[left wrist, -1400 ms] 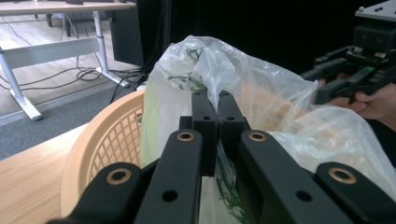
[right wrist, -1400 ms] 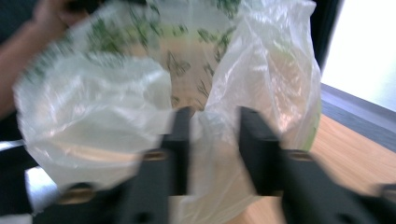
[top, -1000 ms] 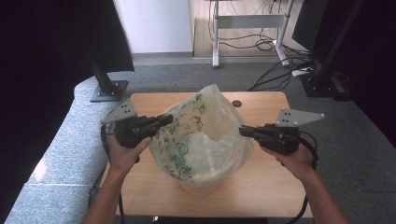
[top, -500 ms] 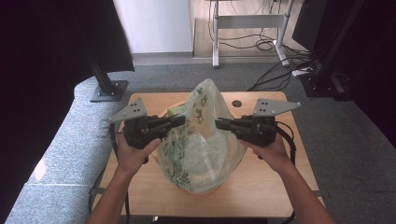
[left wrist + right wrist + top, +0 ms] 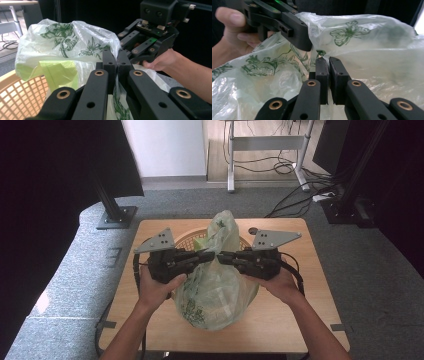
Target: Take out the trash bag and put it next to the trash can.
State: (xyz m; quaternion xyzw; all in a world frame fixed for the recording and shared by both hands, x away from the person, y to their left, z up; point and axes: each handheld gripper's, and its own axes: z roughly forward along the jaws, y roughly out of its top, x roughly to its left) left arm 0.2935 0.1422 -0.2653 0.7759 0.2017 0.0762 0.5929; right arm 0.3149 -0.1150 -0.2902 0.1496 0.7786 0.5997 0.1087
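A translucent plastic bag [image 5: 215,290] with green flower and butterfly prints stands on the table, its top bunched upward. My left gripper [image 5: 209,256] pinches the bag's rim from the left, jaws shut on the film [image 5: 116,60]. My right gripper [image 5: 223,256] meets it tip to tip from the right, shut on the opposite rim [image 5: 328,60]. In the left gripper view the bag [image 5: 62,42] bulges to the left and the other gripper sits beyond. In the right gripper view the bag [image 5: 367,50] spreads behind the jaws. Something pale green lies inside the bag.
An orange woven basket [image 5: 187,234] sits behind the bag on the wooden table [image 5: 300,320]; its rim [image 5: 15,95] appears low in the left gripper view. A small dark disc [image 5: 253,230] lies at the back. A black stand [image 5: 116,215] and cables are on the floor beyond.
Both grippers have swung inward from the bag's two sides until their tips meet over the middle. The bag's wide mouth has been drawn shut and its top pushed up.
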